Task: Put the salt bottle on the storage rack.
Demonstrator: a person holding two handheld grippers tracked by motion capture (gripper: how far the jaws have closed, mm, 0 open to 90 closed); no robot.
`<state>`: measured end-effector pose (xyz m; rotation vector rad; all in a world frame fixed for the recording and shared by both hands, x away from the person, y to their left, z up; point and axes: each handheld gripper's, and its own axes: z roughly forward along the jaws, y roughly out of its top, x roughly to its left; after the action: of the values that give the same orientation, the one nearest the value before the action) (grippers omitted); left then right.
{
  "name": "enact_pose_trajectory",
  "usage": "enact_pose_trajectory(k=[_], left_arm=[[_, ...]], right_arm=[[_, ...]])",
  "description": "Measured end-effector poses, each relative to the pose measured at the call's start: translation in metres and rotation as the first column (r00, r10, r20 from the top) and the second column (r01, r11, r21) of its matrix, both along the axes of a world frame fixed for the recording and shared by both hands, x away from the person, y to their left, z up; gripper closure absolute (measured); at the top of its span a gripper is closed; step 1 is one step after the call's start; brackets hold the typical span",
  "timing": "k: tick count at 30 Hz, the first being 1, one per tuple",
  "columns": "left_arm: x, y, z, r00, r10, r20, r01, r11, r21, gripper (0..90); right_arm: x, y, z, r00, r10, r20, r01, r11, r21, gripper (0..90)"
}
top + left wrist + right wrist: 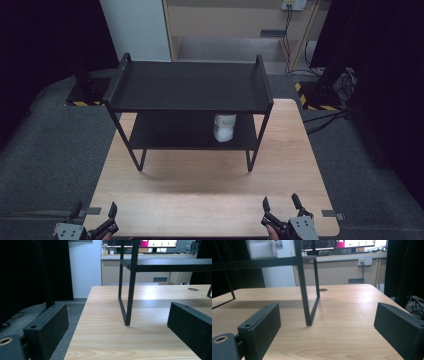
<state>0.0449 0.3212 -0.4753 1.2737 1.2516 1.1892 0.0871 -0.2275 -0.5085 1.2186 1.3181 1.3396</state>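
Note:
A black two-tier metal shelf (190, 85) stands on the far half of the wooden table (210, 200). A white container (224, 127) sits on its lower tier, right of centre, and its base (260, 248) appears at the top left of the right gripper view. My left gripper (95, 214) rests at the table's near left corner, open and holding nothing. My right gripper (280, 205) is at the near right edge, also open and holding nothing. The shelf's front left leg (130, 297) rises ahead of the left jaws, and its front right leg (304, 292) ahead of the right jaws.
Grey carpet (55, 150) surrounds the table. Black stands with yellow-striped bases (320, 102) flank the far corners, with cables (325, 120) on the right. A counter with monitors (150, 243) runs along the back wall. Bare wood lies between the shelf and both grippers.

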Motion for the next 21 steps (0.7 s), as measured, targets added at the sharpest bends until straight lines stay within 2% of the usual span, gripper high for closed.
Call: enact_pose_trajectory(k=[9, 14, 21], left_arm=[[0.003, 0.003, 0.001, 0.9999, -0.002, 0.012, 0.002, 1.0, 0.001, 2.4], [0.005, 0.004, 0.001, 1.0, -0.001, 0.007, 0.001, 1.0, 0.003, 2.4], [0.012, 0.008, 0.001, 0.9999, -0.006, 0.009, 0.006, 0.9998, 0.019, 2.5]], right_arm=[[0.001, -0.018, -0.003, 0.9998, -0.019, -0.004, 0.019, 1.0, 0.023, 6.8], [0.001, -0.026, -0.003, 0.9997, -0.022, -0.007, 0.022, 0.999, 0.023, 6.8], [0.002, -0.037, -0.005, 0.9995, -0.026, -0.018, 0.026, 0.999, 0.03, 6.8]])
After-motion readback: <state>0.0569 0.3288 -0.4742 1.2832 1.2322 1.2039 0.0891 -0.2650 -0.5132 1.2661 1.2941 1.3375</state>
